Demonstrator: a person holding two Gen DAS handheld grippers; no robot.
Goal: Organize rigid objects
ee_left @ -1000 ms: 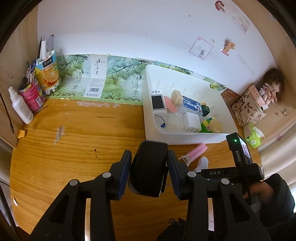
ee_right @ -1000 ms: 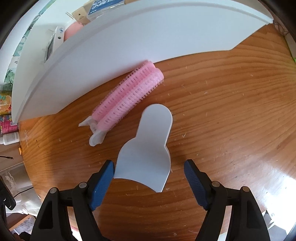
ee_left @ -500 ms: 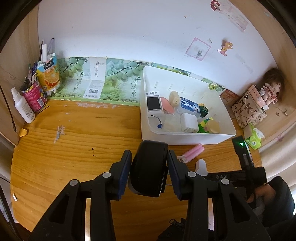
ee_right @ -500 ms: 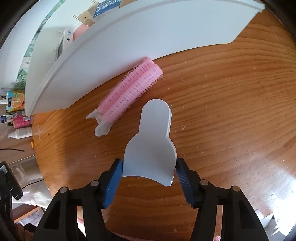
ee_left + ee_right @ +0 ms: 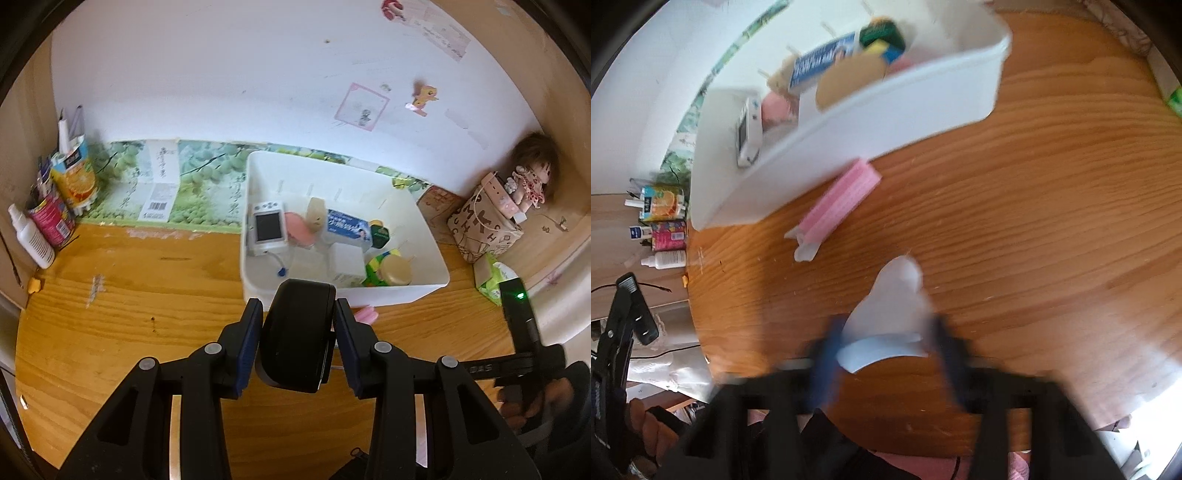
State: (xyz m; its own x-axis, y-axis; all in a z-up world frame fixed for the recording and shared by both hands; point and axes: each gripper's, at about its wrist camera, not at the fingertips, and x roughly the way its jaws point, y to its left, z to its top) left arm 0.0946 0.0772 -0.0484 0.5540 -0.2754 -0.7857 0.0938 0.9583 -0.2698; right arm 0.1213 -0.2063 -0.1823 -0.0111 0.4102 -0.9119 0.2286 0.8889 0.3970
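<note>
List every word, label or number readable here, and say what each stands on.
"M", "H": loose capitals on the brown paper bag, barely legible.
Grape-print backing: vertical Chinese characters, too blurred to quote.
White label on it: barcode, digits too small.
Blue box in the white bin: print illegible.
Juice carton, pink can: print too small.

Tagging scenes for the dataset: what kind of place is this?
Probably a home desk nook, perhaps a child's: wooden desktop, small brown-haired doll in the corner, cartoon stickers on the white wall, white plastic bin of odds and ends.
</note>
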